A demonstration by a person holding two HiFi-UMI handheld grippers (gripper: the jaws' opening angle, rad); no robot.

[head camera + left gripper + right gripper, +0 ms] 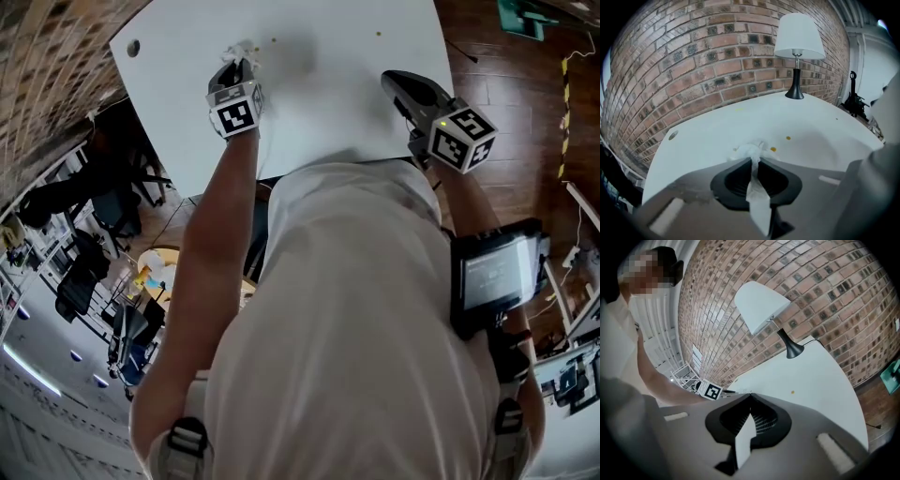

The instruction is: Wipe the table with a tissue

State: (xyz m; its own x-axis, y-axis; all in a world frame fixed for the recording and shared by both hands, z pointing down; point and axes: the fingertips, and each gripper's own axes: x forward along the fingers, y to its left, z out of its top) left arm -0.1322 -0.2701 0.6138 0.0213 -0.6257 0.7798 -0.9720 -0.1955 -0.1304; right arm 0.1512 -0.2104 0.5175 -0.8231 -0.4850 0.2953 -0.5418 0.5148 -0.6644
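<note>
Your left gripper (752, 157) has its jaws nearly closed, pinching the tissue (747, 151). A crumpled wad sticks out past the tips and a strip trails back between the jaws. The wad is over the far left part of the table (717, 136). From here I can't tell if it's actually pressing on the surface or just above it.

Your right gripper (750, 397) has its jaws together with nothing in them, and it's hanging over the table's right side, well apart from the tissue.

For the wipe, tip the left gripper so the wad meets the table and not the jaw tips, or you'll probably just scrape plastic. Don't loosen the pinch, since a thin tissue could slip out once it drags. Two small yellowish spots (773, 149) sit just right of the wad, so I'd sweep rightward over those, slow and with light pressure. Stay short of the lamp (798, 47) at the far right.
</note>
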